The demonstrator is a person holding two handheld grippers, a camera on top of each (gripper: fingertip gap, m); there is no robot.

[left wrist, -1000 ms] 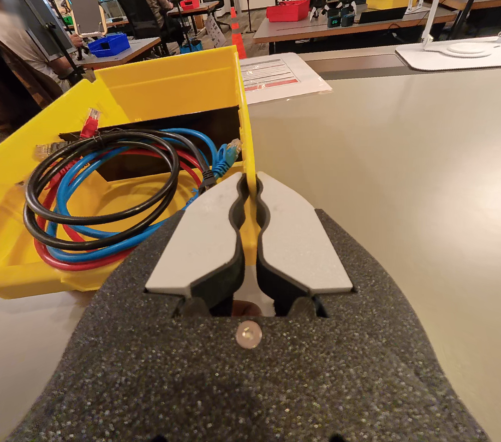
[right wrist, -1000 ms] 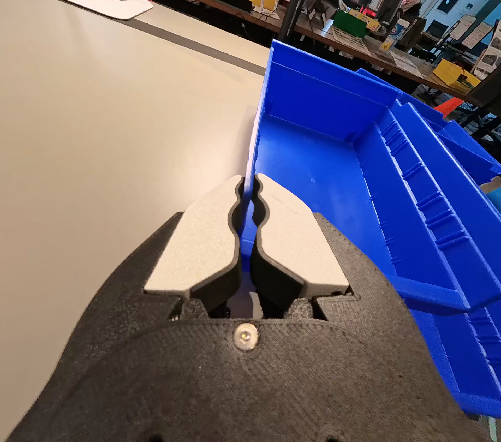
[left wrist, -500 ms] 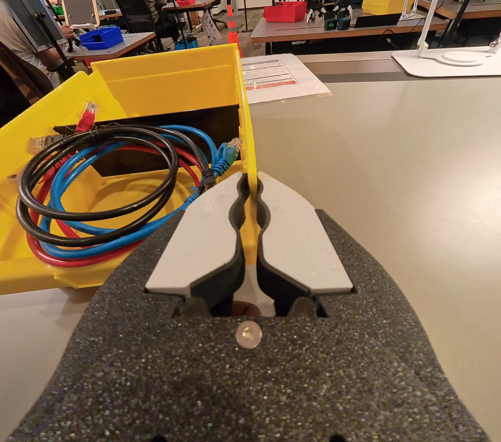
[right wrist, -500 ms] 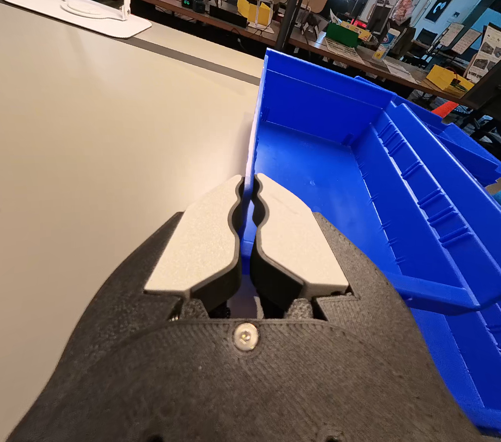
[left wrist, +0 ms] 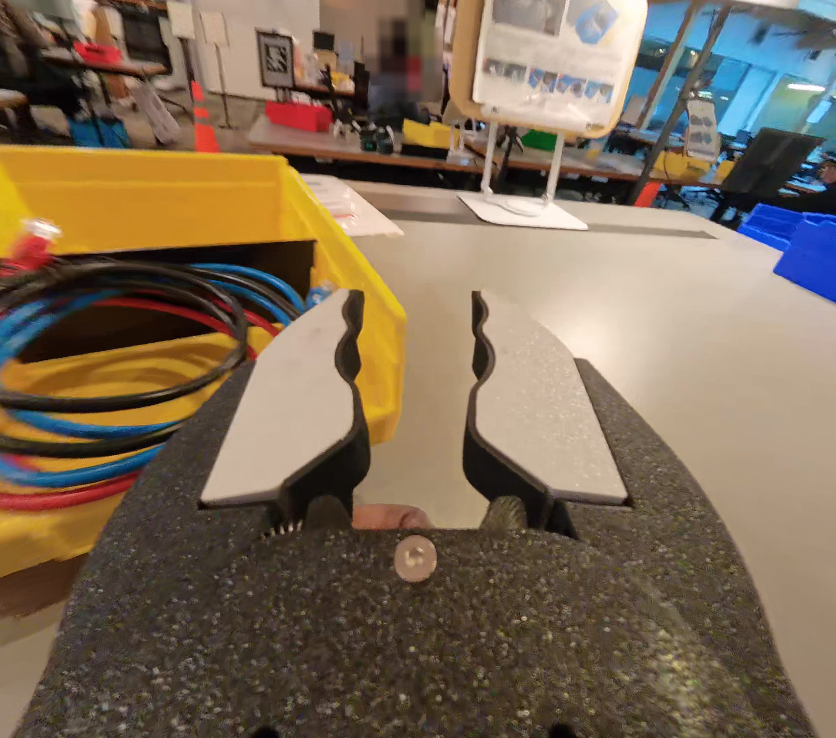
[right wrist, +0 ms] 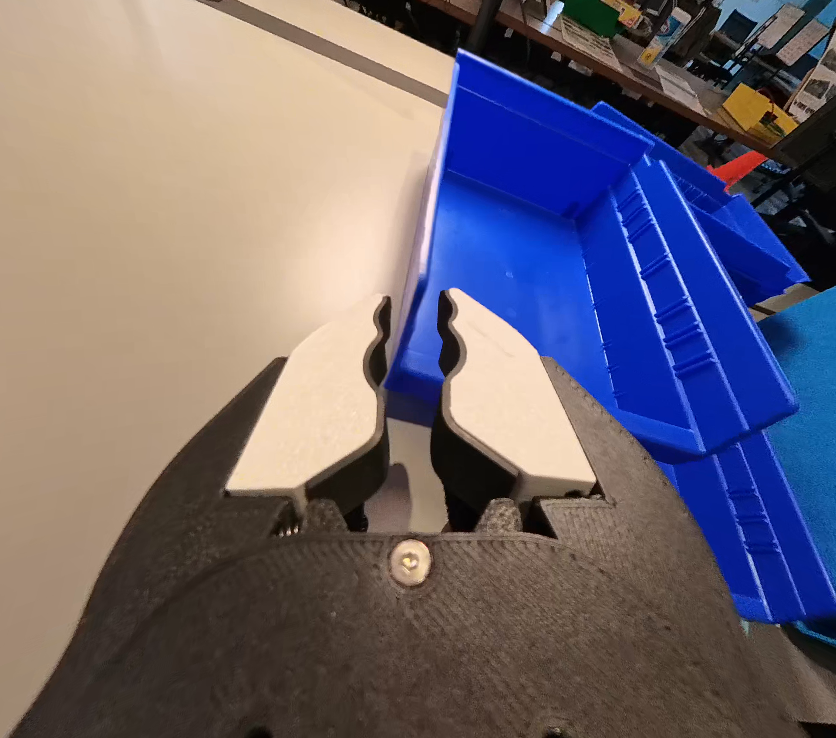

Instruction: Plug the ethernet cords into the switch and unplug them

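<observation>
Coiled black (left wrist: 135, 395), blue (left wrist: 68, 422) and red (left wrist: 54, 499) ethernet cords lie in a yellow bin (left wrist: 135, 200) at the left of the left wrist view, on top of a black box (left wrist: 203, 259) that may be the switch. A red plug (left wrist: 34, 236) sticks up at the bin's left. My left gripper (left wrist: 417, 300) is open and empty, just right of the bin's right wall. My right gripper (right wrist: 414, 297) is open a little, its jaws either side of the left wall of an empty blue bin (right wrist: 543, 137).
Both bins stand on a beige table (left wrist: 588, 331). More blue bins (right wrist: 746, 241) sit behind the first; they also show at the right of the left wrist view (left wrist: 809, 259). A white sign stand base (left wrist: 520, 214) and a paper sheet (left wrist: 357, 214) lie at the far edge. Spacing between my two grippers at the tips: around 75 cm. The left tips stand about 20 cm off the red plug (left wrist: 34, 236).
Both grippers were shut on the bin walls and have opened. The left one has let go of the yellow bin and swung right; the right one has parted slightly around the blue wall.
</observation>
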